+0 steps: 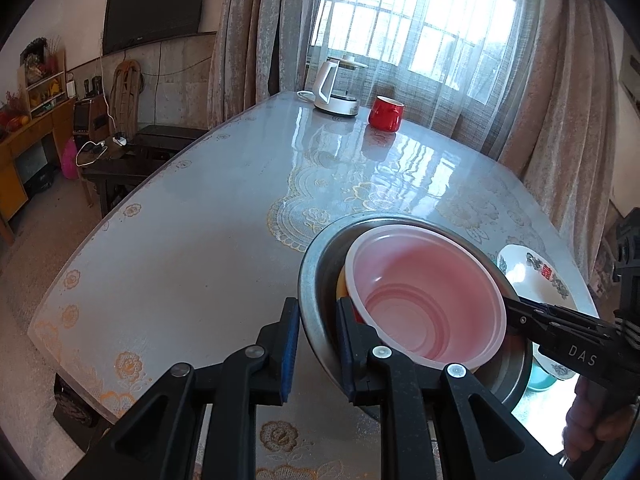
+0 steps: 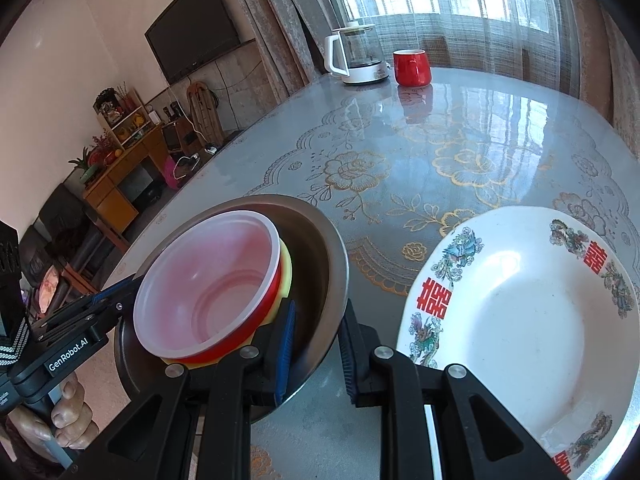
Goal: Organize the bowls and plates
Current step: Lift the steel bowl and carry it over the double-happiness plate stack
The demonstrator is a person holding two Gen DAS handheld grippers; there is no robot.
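Steel bowl (image 1: 316,312) (pink bowl (image 1: 428,300) nested inside) sits clamped at opposite rims by our left tongs (image 1: 318,344) and right tongs (image 2: 316,348).

Steel basin (image 2: 320,248) (tilted) holds nested plastic bowls (image 2: 208,280).

At the far end of the table (image 2: 400,208), which has a glossy cloth with a flower pattern, a white kettle (image 2: 358,54) stands just beside a red mug (image 2: 411,67). A dark television (image 2: 192,26) hangs on the wall, and long curtains (image 1: 256,36) hang by the bright window (image 1: 420,12). A wooden shelf (image 2: 120,120) with small colourful items stands under the television's side.
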